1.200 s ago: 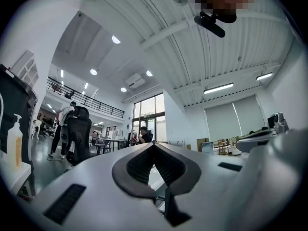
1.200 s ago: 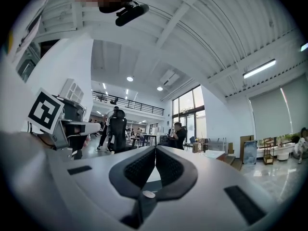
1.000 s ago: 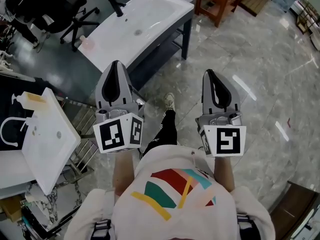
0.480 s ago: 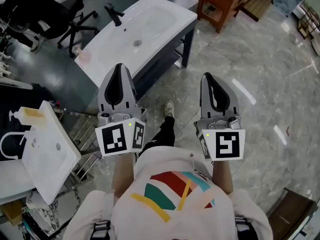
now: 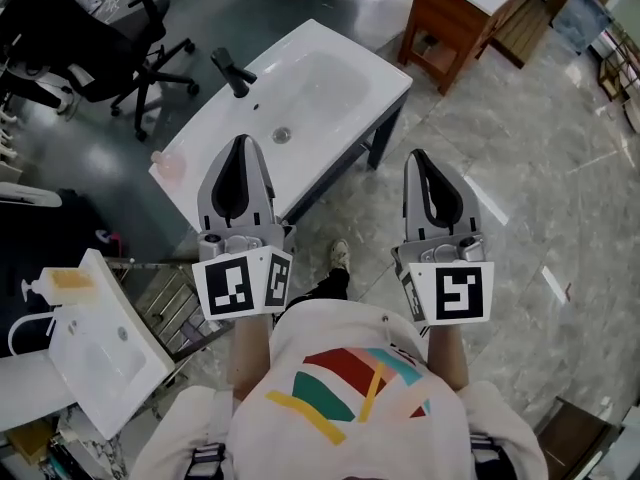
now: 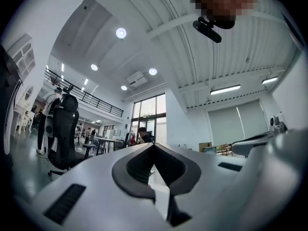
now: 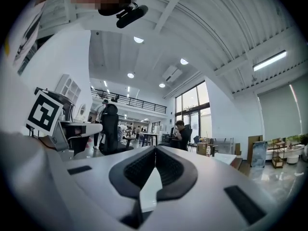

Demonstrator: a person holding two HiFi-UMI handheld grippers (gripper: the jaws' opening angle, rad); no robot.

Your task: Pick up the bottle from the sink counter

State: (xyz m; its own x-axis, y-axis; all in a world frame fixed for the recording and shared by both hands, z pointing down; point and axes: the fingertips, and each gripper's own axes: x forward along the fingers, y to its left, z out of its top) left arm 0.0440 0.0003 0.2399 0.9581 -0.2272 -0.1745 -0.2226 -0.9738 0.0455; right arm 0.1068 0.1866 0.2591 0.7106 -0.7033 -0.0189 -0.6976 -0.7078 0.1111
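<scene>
A small pale pink bottle (image 5: pixel 170 165) stands on the near left corner of the white sink counter (image 5: pixel 340 78), which has a black faucet (image 5: pixel 232 71) and a drain (image 5: pixel 281 135). My left gripper (image 5: pixel 238 140) is held level in front of the person, its tip over the counter's near edge and to the right of the bottle, apart from it. Its jaws are shut and empty (image 6: pixel 154 144). My right gripper (image 5: pixel 416 155) hangs over the floor past the counter's right end, also shut and empty (image 7: pixel 155 148). Neither gripper view shows the bottle.
A second white basin (image 5: pixel 100 353) with a soap dispenser (image 5: pixel 45 286) stands at the lower left. Black office chairs (image 5: pixel 90 38) are at the upper left and a wooden cabinet (image 5: pixel 455 18) at the upper right. Glossy marble floor (image 5: pixel 540 168) spreads to the right.
The person has walked toward the sink counter: it and the bottle have slid down the head view toward both grippers. Both grippers stay shut and side by side.
</scene>
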